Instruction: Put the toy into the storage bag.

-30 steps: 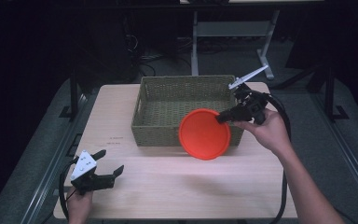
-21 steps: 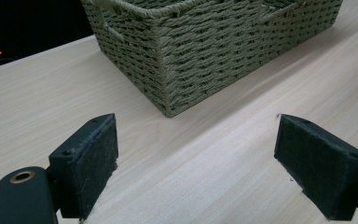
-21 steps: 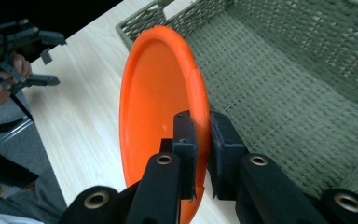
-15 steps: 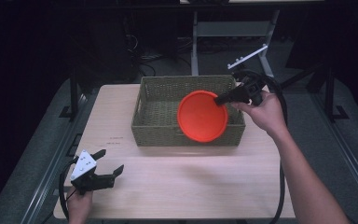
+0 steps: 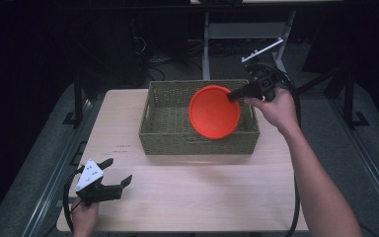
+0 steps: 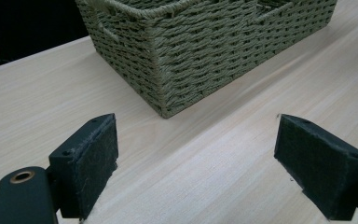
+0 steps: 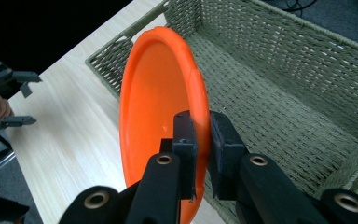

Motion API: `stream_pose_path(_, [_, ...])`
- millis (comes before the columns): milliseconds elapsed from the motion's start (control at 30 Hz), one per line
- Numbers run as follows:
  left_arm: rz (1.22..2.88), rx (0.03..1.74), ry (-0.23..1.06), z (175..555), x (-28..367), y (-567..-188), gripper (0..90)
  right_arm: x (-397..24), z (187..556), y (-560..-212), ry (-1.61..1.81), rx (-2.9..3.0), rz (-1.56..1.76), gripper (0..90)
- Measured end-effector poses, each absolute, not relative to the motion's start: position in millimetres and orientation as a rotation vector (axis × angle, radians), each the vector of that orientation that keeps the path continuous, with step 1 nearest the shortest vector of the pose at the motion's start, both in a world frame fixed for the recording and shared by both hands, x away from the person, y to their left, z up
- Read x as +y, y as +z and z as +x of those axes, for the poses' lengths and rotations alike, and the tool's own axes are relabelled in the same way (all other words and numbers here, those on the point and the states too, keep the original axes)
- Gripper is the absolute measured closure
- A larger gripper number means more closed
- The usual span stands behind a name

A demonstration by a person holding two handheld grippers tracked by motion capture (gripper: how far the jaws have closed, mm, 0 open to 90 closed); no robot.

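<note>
High view overhead; gripper views close; all share basket (image 5: 197,138).

A lab-like recording room: bare wooden table (image 5: 192,192), metal stands (image 5: 207,44), floor cables (image 5: 150,54), dark surroundings.

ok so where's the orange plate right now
In the high view the orange plate is held on edge over the right half of the woven basket, its rim pinched by the right gripper.

orange plate (image 5: 214,111) | round, shallow | tilted on edge | above woven basket (image 5: 170,136)
</note>
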State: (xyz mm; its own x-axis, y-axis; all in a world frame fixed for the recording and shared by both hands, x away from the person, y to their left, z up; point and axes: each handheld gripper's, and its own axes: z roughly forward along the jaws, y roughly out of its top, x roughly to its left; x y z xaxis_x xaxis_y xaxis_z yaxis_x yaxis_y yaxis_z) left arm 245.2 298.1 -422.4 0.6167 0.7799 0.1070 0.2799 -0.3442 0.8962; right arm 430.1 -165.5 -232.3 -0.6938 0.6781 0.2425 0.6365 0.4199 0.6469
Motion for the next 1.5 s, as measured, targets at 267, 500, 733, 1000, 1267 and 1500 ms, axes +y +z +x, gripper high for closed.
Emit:
stream_pose_path(267, [1.904,0.845,0.669,244.9,297.7,-422.4,12.9,-161.7,444.1,-235.7,1.136,2.584,1.259,82.2])
stream_pose_path(500, [1.902,0.844,0.670,245.0,298.1,-422.3,12.8,-160.9,460.0,-240.8,1.130,2.548,1.318,82.2])
stream_pose_path(733, [1.908,0.840,0.670,245.0,298.3,-422.2,12.9,-151.4,477.4,-244.9,1.100,2.523,1.359,82.2])
stream_pose_path(1000, [1.904,0.836,0.675,244.8,297.8,-422.4,12.9,-149.4,495.1,-263.2,1.040,2.488,1.450,82.2])
stream_pose_path(1267, [1.906,0.842,0.675,244.6,299.4,-422.0,12.9,-143.0,504.1,-277.8,1.004,2.489,1.479,82.2])
stream_pose_path(1500, [1.904,0.843,0.673,243.5,298.6,-422.0,12.9,-140.6,511.3,-295.6,0.976,2.495,1.526,82.1])
